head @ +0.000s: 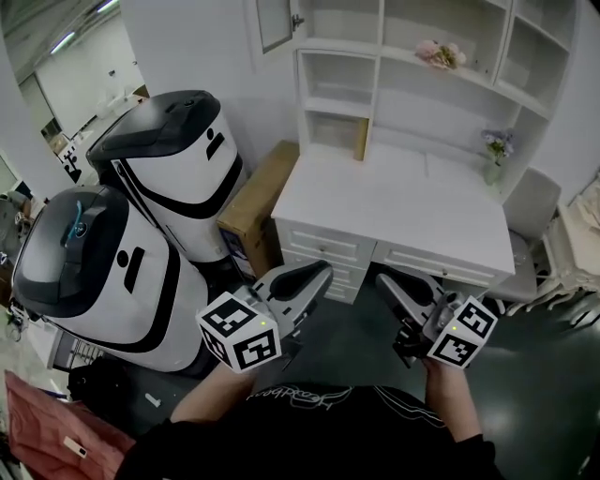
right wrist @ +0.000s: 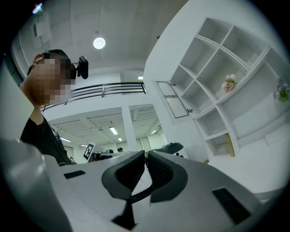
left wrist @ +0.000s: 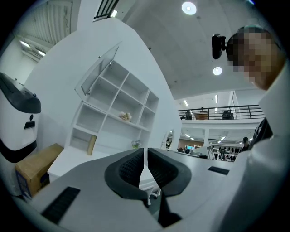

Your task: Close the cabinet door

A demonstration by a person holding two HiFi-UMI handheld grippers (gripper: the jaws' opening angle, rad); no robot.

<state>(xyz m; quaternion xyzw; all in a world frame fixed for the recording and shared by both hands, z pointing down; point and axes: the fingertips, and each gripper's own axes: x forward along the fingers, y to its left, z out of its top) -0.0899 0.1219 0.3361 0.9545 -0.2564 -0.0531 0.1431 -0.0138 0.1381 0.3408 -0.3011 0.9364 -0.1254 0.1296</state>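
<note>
The glass-paned cabinet door (head: 274, 23) stands swung open at the upper left of the white shelf unit (head: 403, 56) above the white desk (head: 394, 202). It also shows tilted out from the shelves as the door (left wrist: 97, 70) in the left gripper view and the door (right wrist: 173, 99) in the right gripper view. My left gripper (head: 317, 274) and right gripper (head: 389, 281) hover side by side in front of the desk drawers, well short of the door. The jaws of the left gripper (left wrist: 145, 156) and right gripper (right wrist: 146, 158) are shut with nothing between them.
Two large white-and-black machines (head: 178, 155) (head: 89, 272) stand at the left, with a cardboard box (head: 258, 202) between them and the desk. A white chair (head: 530, 202) sits at the right. Pink flowers (head: 441, 53) and a small vase (head: 495, 155) rest on the unit.
</note>
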